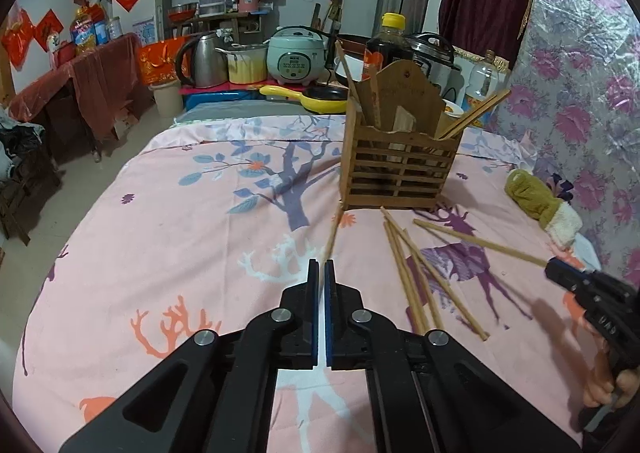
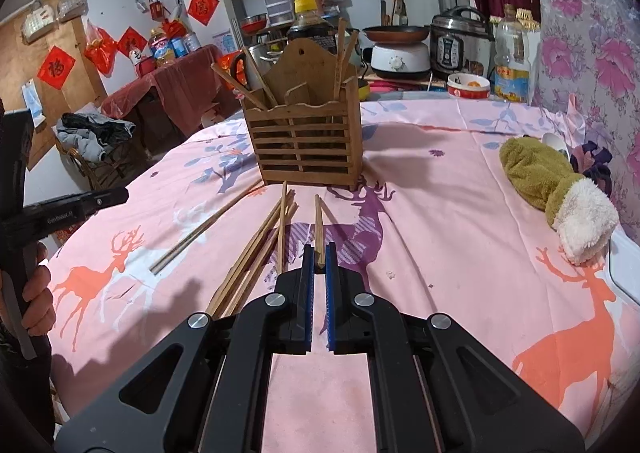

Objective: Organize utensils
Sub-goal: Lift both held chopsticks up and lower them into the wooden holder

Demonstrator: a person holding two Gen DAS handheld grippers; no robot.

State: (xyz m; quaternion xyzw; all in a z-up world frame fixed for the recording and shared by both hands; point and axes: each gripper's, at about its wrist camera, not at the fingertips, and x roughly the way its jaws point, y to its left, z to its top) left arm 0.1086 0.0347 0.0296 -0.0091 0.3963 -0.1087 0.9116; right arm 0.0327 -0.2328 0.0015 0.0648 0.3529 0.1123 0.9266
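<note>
A slatted wooden utensil holder stands on the pink deer-print cloth with several chopsticks upright in it. Several loose bamboo chopsticks lie on the cloth in front of it. My left gripper is shut on the near end of one chopstick that points toward the holder. My right gripper is shut on the near end of another chopstick; in the left wrist view its fingertips sit at the end of that chopstick.
A green and white plush mitt lies on the cloth at the right. A soy sauce bottle, rice cookers, a kettle, an oil bottle and a bowl stand behind the holder. A flowered wall borders the right.
</note>
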